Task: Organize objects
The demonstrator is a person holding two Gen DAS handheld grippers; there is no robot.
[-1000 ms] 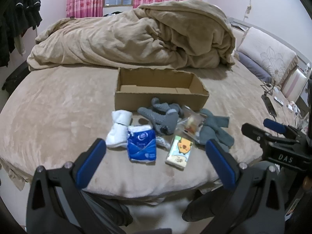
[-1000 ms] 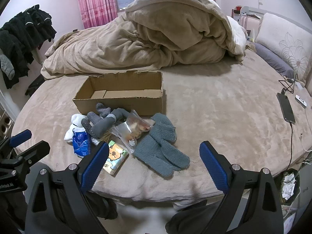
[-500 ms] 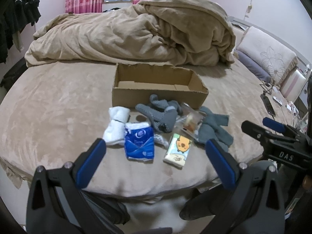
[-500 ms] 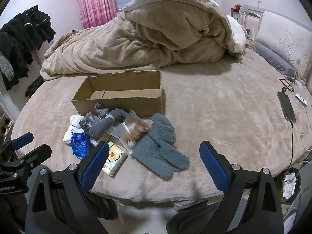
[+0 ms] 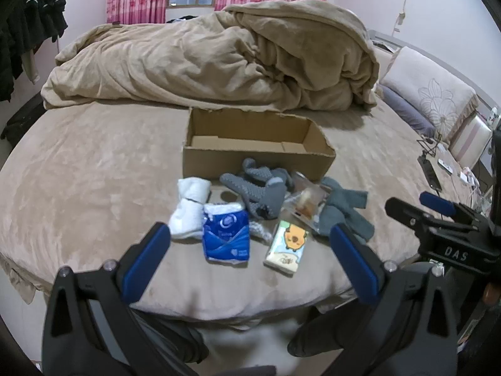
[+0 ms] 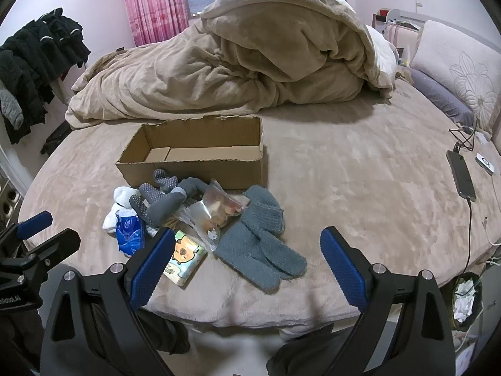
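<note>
Both hand-held grippers — left [image 5: 249, 246], right [image 6: 247, 258] — are spread wide, holding nothing. One cardboard box [image 6: 200, 169] on the bed [image 6: 360, 172] holds nothing; two blue-grey gloves [image 6: 261, 239] lie beside it.

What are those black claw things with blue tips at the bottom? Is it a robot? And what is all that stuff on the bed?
Not a robot. A person holds two grabbing tools, one in each hand, and each tool carries a camera looking out between its two fingers. One picture comes from the left gripper, the other from the right gripper. Both are wide open and hold nothing.

On the bed stands an open cardboard box. In front of it lie white socks, a blue tissue pack, dotted grey gloves, a clear bag of snacks, a cartoon tissue pack and blue-grey knitted gloves. A big rumpled blanket lies behind.
</note>
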